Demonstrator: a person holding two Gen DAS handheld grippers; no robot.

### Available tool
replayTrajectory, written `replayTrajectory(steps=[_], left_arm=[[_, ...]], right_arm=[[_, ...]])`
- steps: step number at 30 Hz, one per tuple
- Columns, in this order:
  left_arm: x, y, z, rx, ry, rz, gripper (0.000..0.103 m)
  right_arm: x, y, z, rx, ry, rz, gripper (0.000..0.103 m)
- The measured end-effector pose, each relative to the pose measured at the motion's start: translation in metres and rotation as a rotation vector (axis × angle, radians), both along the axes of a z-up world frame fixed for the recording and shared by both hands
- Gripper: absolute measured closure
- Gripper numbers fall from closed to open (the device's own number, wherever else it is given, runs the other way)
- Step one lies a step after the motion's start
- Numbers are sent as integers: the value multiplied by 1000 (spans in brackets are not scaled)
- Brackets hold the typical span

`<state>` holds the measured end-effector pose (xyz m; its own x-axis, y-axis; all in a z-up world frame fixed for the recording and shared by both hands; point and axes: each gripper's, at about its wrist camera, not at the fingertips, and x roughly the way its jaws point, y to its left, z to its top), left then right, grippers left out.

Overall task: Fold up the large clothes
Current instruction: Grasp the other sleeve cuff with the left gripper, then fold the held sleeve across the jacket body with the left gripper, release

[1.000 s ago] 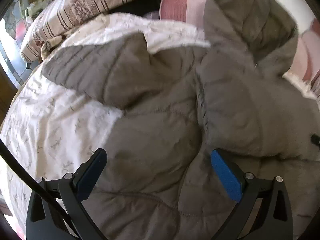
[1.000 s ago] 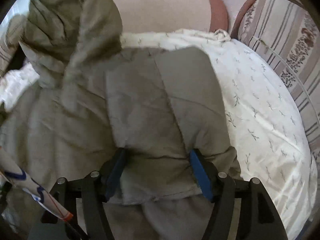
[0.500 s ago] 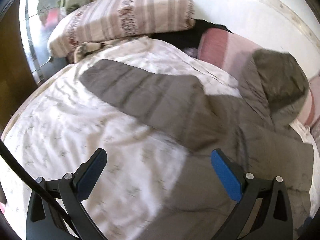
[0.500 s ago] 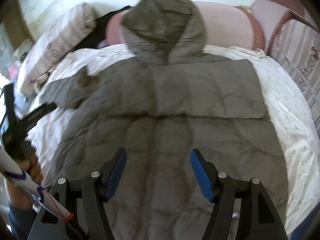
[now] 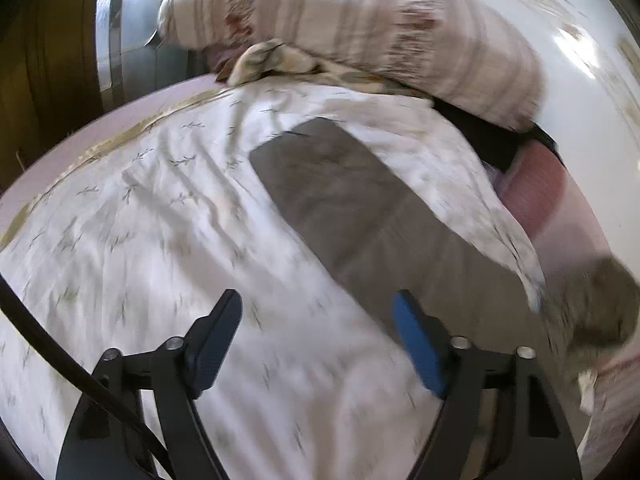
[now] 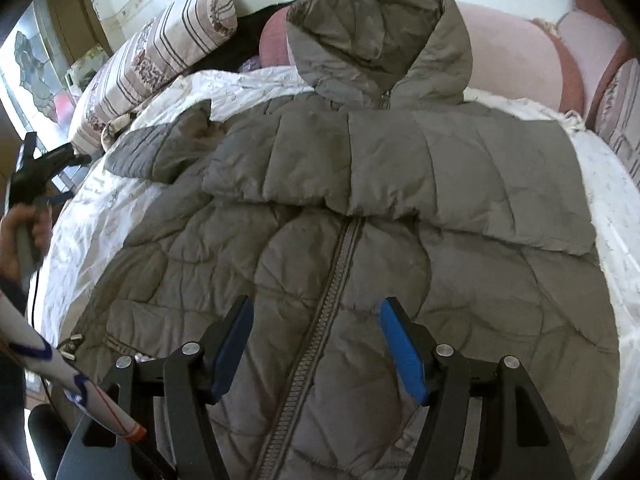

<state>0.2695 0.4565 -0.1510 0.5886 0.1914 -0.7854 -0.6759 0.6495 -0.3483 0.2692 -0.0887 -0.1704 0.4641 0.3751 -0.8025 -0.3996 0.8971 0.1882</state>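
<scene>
1. Grey hooded puffer jacket [image 6: 340, 248] lay front-up on the bed [image 6: 616, 208], right sleeve [image 6: 460, 184] already folded across the chest.
2. Right tongs [image 6: 316, 344] hung wide open over the zipper [image 6: 320, 320], holding nothing.
3. Left tongs [image 5: 316, 340] were open, empty, beside the outstretched left sleeve [image 5: 340, 200].
4. Next, I judged: grip that sleeve's cuff, fold it inward.

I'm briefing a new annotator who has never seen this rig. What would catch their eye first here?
A big grey puffer jacket fills the right wrist view, spread front-up on the white bed sheet, its hood against the pink headboard cushions. One sleeve is folded across the chest; the other sleeve stretches toward the striped pillow.
</scene>
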Motion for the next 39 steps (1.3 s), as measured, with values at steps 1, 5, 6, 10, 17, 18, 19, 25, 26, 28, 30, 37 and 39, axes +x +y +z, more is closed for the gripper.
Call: replayTrajectory(steps=[1,5,6,10,17,18,19,25,26,28,30,37,39], left_arm=[[8,16,-8,-44,-4,2,33],[20,59,-38,-183,-35,80,54],[21,66,-43,-196,-49,98,54],[34,90,-60,-281,-128,80,54],[52,97,-72,-291,-264,151,69],[52,94,-71,-273,-257,162,80],[53,92,-70,-263,-248,162,87],[43,74,-38,-179,-273,133,89],[41,68,-26,-156,-275,116,89],[38,57,-7,-118,-279,90,89],[36,41,15,-83,-289,56,89],[35,-46,97,27,-341,-105,89],[38,-81,119,64,-352,-166,89]], right_arm=[[1,-3,0,9,-3,4,32],[5,-13,4,49,-33,1,32],[6,-14,5,58,-34,-3,32],[12,-17,6,85,-38,-8,32],[18,-12,3,105,-37,-6,32],[20,-12,1,107,-29,-10,32],[21,-13,0,105,-26,-15,33],[36,-51,8,119,-75,-212,33],[39,-58,9,96,-94,-255,33],[48,-66,6,23,-109,-308,33],[59,-65,-3,-71,-108,-333,33],[75,-56,-33,-151,27,-289,33],[69,-64,-21,-74,19,-295,33]])
